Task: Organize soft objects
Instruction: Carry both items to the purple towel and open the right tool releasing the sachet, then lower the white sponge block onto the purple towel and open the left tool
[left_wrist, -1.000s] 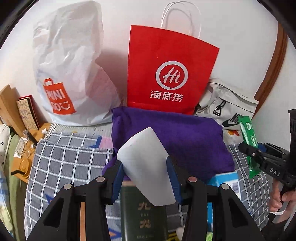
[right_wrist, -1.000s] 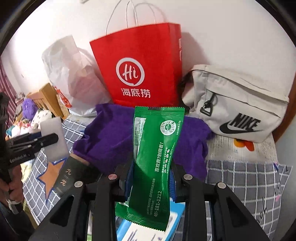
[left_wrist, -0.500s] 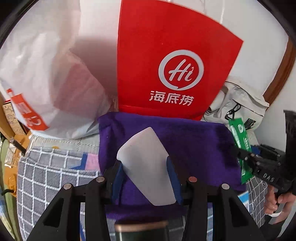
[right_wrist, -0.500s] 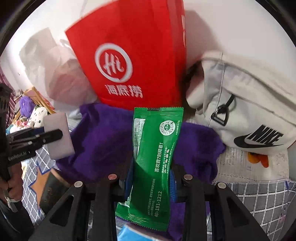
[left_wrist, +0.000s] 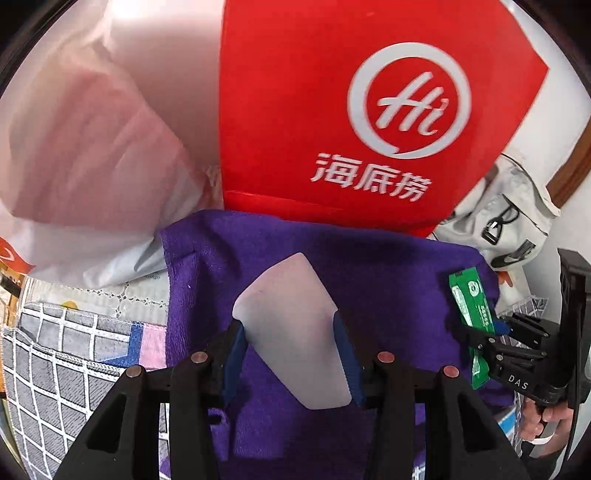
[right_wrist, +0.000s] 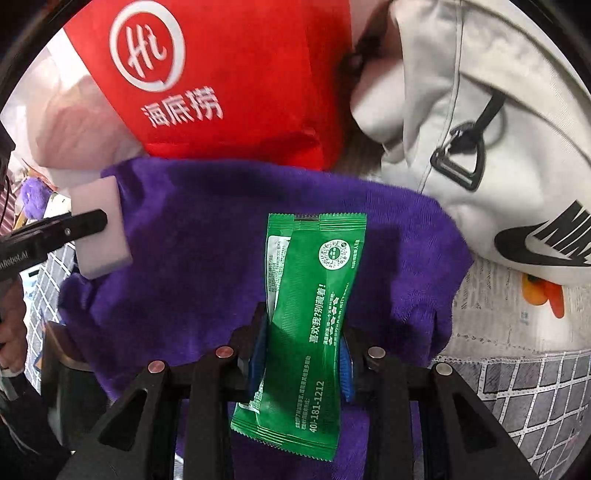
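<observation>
My left gripper (left_wrist: 291, 332) is shut on a white sponge block (left_wrist: 295, 325), which hangs just over the purple towel (left_wrist: 369, 266). From the right wrist view the same white sponge block (right_wrist: 101, 225) shows at the left, over the towel's left edge. My right gripper (right_wrist: 303, 343) is shut on a green sachet (right_wrist: 306, 314), held above the middle of the purple towel (right_wrist: 192, 251). In the left wrist view the green sachet (left_wrist: 471, 302) and the right gripper (left_wrist: 484, 334) appear at the towel's right edge.
A red paper bag (left_wrist: 351, 110) stands right behind the towel against the wall. A white plastic bag (left_wrist: 85, 158) sits left of it, a white Nike bag (right_wrist: 498, 147) right of it. A grey checked cloth (left_wrist: 66, 354) covers the surface. A hand (left_wrist: 543, 421) grips the right tool.
Both grippers have moved forward and down toward the purple towel, which now fills the lower view. The red bag looms much closer. The sponge and sachet stay clamped as before.
</observation>
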